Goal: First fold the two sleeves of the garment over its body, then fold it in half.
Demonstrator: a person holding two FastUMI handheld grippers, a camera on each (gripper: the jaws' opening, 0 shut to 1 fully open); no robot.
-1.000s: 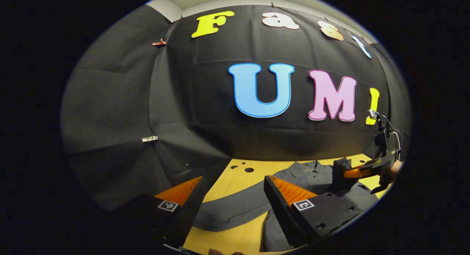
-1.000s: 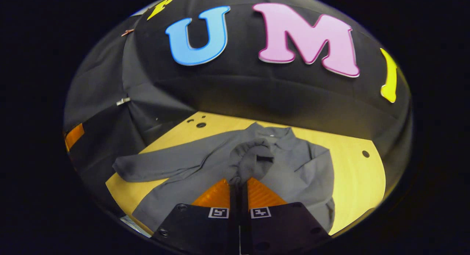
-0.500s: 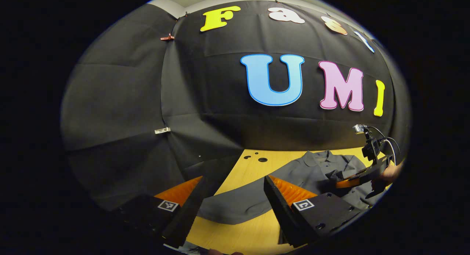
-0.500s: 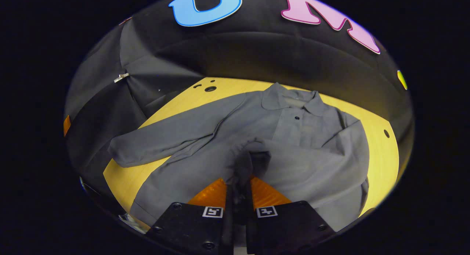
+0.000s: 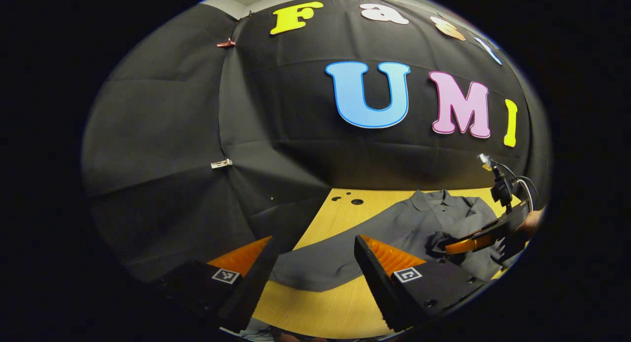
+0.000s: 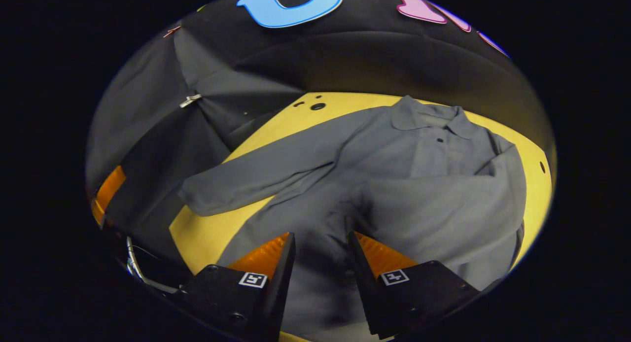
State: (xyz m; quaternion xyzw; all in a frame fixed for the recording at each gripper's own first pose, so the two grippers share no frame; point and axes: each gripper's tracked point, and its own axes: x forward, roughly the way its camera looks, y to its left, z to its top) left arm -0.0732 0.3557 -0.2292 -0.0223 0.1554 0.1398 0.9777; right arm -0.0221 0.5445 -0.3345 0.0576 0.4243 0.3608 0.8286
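A wooden table (image 6: 498, 130) is covered by a grey collared shirt (image 6: 424, 159), one sleeve (image 6: 443, 209) laid across its body, the other sleeve (image 6: 246, 182) stretched left. The right gripper (image 6: 320, 238) is spread above the cloth; the left gripper (image 5: 310, 246) is spread near the outstretched cuff.

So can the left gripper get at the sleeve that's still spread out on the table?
Probably yes. The left gripper is open, and the unfolded sleeve lies flat on the table just ahead of its fingers, nothing between. The right gripper, also open, sits over the shirt body, off to the side.
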